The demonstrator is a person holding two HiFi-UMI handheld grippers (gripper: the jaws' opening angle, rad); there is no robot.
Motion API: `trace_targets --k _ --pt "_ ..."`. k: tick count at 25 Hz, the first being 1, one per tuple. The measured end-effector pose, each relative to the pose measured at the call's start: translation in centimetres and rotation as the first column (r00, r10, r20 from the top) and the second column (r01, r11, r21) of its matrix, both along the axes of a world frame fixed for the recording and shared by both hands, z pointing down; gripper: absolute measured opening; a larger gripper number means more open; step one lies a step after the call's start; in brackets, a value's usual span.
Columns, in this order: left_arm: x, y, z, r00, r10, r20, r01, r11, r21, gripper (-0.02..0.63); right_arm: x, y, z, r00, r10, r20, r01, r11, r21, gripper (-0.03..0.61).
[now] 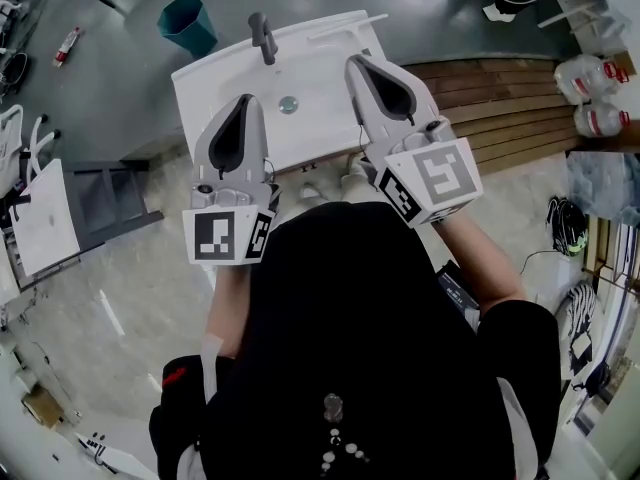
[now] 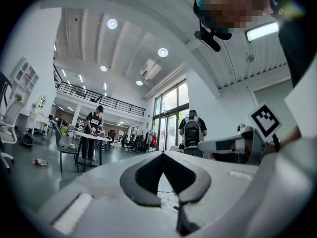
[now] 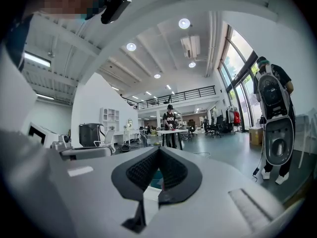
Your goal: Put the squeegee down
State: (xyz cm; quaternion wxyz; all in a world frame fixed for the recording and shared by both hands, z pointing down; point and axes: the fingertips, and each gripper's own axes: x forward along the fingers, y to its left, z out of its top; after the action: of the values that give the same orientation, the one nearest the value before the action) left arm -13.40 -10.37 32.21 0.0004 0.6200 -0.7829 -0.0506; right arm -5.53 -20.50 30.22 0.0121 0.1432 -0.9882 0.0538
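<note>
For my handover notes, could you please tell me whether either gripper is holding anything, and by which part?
Nothing is held: left gripper and right gripper are both shut, empty; the squeegee lies on the sink.

This is a large open-plan office or lab hall, with a high ceiling set with round lights (image 2: 112,24), a mezzanine railing (image 2: 94,95) and tall windows (image 2: 171,117). Tables (image 3: 169,131), office chairs (image 3: 216,129) and a white shelf (image 3: 110,118) stand on a grey floor (image 1: 130,83).

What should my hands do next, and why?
Probably just lower both hands away: what looks like the squeegee already lies on the back rim of the sink, and the left gripper and right gripper are shut and empty.
</note>
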Motion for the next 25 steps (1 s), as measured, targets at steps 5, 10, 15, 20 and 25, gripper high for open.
trace_targets --k 5,10,15,20,25 --pt "0.0 -0.2 0.4 1.000 0.006 -0.009 -0.006 1.000 -0.008 0.002 -0.1 0.4 0.2 1.000 -0.005 -0.006 0.005 1.000 0.009 0.000" --pt "-0.1 -0.5 0.5 1.000 0.014 -0.013 -0.014 1.000 -0.005 0.002 -0.3 0.3 0.3 1.000 -0.004 -0.018 0.004 1.000 0.014 0.000" --pt "-0.1 -0.5 0.8 1.000 0.016 -0.022 -0.016 1.000 -0.008 0.002 -0.2 0.2 0.7 1.000 -0.001 -0.028 0.001 1.000 0.001 0.000" --pt "-0.2 -0.7 1.0 1.000 0.016 -0.026 -0.016 1.000 -0.012 0.002 -0.5 0.0 1.1 0.999 -0.001 -0.039 0.001 1.000 -0.007 0.000" --pt "-0.4 -1.1 1.6 0.999 0.013 -0.034 -0.013 1.000 -0.023 0.002 -0.7 -0.2 1.8 0.998 -0.010 -0.057 0.009 1.000 -0.016 0.000"
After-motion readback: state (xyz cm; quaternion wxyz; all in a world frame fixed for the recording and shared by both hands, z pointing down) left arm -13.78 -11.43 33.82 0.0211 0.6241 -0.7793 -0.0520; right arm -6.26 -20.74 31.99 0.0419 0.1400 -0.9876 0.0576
